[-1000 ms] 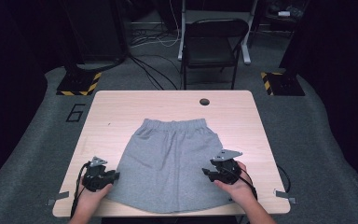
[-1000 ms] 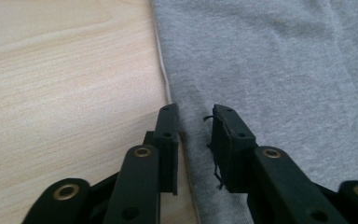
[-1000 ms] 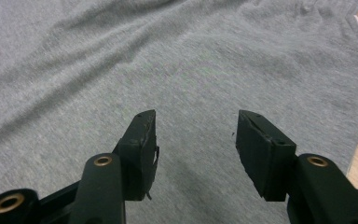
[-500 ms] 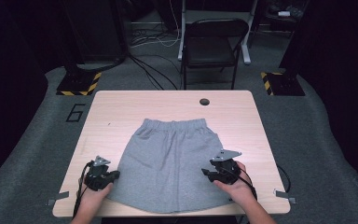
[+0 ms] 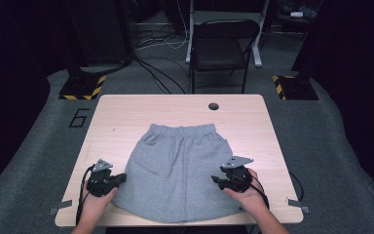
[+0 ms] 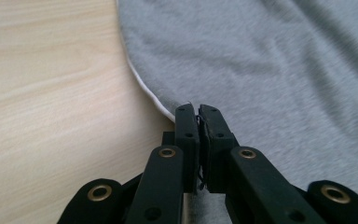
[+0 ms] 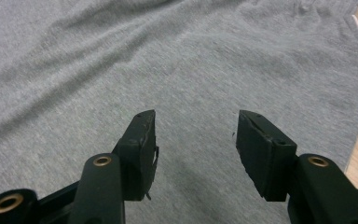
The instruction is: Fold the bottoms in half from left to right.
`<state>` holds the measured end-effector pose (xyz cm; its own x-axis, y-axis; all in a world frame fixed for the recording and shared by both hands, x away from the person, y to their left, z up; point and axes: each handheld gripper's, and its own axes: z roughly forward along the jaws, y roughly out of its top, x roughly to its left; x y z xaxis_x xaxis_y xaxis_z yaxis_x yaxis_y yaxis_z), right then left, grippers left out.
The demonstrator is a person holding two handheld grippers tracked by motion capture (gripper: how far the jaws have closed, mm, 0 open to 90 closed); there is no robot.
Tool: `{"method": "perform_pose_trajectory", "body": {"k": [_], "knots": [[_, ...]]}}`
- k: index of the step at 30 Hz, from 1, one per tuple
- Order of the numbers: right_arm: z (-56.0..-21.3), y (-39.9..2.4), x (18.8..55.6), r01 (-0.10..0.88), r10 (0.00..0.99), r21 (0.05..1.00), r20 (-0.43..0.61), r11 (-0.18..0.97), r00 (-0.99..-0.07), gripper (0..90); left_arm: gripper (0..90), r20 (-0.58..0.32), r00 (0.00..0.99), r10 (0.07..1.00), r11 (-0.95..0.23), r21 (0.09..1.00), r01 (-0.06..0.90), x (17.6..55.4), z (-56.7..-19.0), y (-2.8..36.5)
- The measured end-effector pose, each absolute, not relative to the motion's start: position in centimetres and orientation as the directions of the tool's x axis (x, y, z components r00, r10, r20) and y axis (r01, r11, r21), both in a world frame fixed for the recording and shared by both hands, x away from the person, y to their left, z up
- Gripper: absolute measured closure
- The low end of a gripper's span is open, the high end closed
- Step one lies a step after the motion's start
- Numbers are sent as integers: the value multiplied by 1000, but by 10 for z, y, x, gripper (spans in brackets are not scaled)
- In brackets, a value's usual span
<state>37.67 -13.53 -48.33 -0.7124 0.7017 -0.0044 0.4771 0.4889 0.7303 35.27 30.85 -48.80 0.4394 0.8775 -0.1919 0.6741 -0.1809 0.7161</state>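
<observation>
Two tongs on grey shorts (image 5: 177, 170): left tongs (image 6: 198, 116) pinching its edge, right tongs (image 7: 193, 133) agape above the cloth.

In the left gripper view, the closed jaws of the left tool (image 6: 198, 111) are covering the white-lined edge of the grey fleece skirt (image 6: 270, 60), so whether cloth is lying pinched between them is hard to tell. The picture's top and right edges are cutting the skirt off. In the right gripper view, the grey fabric (image 7: 121, 56) is running past three edges. In the high view, the bottom edge is cropping the person's forearms, and the black folding chair (image 5: 222, 44) is fading into darkness.
</observation>
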Motion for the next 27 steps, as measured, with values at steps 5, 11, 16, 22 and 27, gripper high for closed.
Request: {"method": "perform_pose_trajectory", "body": {"k": [5, 11, 16, 22, 27], "knots": [[-483, -136, 378, 482, 703, 729, 1, 487, -711, 468, 866, -189, 483, 855, -198, 741, 641, 358, -478, 301], [-483, -136, 378, 486, 708, 729, 2, 482, -706, 468, 868, -153, 541, 827, -245, 767, 592, 357, -462, 290], [-484, -136, 379, 491, 711, 728, 8, 478, -703, 467, 869, -167, 569, 806, -244, 781, 575, 363, -454, 280], [-484, -137, 380, 490, 714, 733, 9, 472, -700, 467, 869, -166, 622, 765, -285, 779, 558, 373, -451, 256], [-485, -137, 380, 494, 715, 732, 15, 468, -699, 467, 869, -164, 671, 723, -329, 773, 543, 377, -455, 228]]}}
